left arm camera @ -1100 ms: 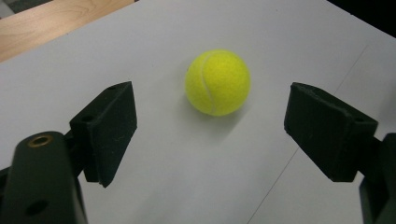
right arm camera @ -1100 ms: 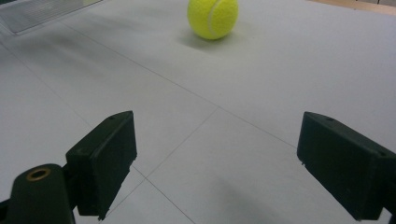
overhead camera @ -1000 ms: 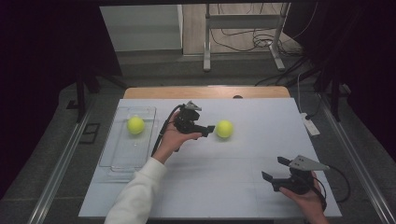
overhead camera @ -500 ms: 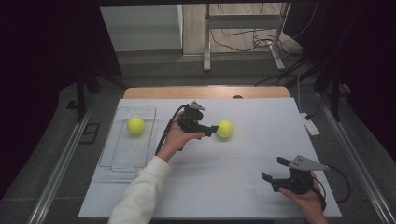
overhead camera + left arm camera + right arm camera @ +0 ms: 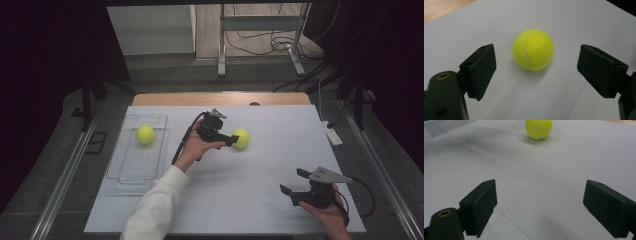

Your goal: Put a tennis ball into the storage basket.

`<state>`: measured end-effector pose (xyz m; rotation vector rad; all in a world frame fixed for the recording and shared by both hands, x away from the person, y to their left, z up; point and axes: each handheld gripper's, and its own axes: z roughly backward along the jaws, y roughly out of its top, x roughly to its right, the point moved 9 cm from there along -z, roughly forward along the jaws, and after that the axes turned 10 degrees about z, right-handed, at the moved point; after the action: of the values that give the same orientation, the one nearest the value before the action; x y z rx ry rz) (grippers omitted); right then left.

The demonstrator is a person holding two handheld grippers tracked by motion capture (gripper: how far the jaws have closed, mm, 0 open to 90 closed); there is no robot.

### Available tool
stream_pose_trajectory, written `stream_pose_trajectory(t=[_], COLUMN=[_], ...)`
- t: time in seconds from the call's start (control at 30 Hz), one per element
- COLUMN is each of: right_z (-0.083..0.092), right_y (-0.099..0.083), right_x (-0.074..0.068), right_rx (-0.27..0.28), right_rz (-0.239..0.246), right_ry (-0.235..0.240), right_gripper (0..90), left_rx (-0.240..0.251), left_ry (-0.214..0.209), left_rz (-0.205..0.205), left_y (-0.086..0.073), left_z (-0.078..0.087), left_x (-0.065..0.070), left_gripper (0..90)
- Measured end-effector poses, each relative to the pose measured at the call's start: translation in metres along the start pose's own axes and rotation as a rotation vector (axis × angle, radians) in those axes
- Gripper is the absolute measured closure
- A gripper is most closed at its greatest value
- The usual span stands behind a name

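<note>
Tennis ball point(image 5: 533, 49) sits ahead of the spread-jawed left gripper point(image 5: 536, 67); advance until centred, then close squarely; right gripper point(image 5: 299, 183) idles, released.

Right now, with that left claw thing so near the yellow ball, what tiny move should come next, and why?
Probably ease the left gripper a little farther forward. Its fingers stand open on either side of the tennis ball, which still lies just beyond them on the table, untouched.

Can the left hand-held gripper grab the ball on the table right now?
Probably yes. The left hand-held gripper is open, the tennis ball lies just ahead between its jaws, and nothing blocks the way.
</note>
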<state>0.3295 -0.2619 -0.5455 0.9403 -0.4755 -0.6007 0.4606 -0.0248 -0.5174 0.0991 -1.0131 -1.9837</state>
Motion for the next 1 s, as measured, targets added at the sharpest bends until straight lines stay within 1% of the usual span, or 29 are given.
stream_pose_trajectory(t=[0.1,0.2,0.43,0.5,0.53,0.7,0.83,1.0], right_z=[0.0,0.0,0.001,0.001,0.001,0.002,0.001,0.002], right_y=[0.0,0.0,-0.001,-0.001,-0.001,-0.001,-0.001,-0.001], right_x=[0.001,0.0,0.001,0.001,0.001,0.001,0.001,0.001], right_rx=[-0.001,-0.001,0.0,0.0,0.001,-0.001,-0.002,-0.001], right_rz=[0.0,0.0,-0.002,-0.002,-0.001,-0.003,-0.002,-0.004], right_ry=[-0.002,-0.002,-0.003,-0.003,-0.003,-0.006,-0.005,-0.007], right_gripper=[12.6,12.6,12.6,12.6,12.6,12.6,12.6,12.6], left_rx=[-0.019,-0.025,-0.032,-0.032,-0.026,-0.029,-0.028,-0.036], left_ry=[-0.012,-0.013,-0.019,-0.014,-0.011,-0.01,-0.014,-0.012], left_rz=[-0.006,-0.01,-0.011,-0.014,-0.009,-0.013,-0.009,0.001], left_y=[0.0,0.0,0.003,0.003,0.004,0.005,0.006,0.006], left_z=[-0.004,-0.006,-0.014,-0.016,-0.017,-0.021,-0.023,-0.028], left_x=[0.003,0.005,0.008,0.008,0.008,0.009,0.01,0.008], left_gripper=[16.1,15.8,14.9,14.3,13.8,13.7,13.6,13.6])
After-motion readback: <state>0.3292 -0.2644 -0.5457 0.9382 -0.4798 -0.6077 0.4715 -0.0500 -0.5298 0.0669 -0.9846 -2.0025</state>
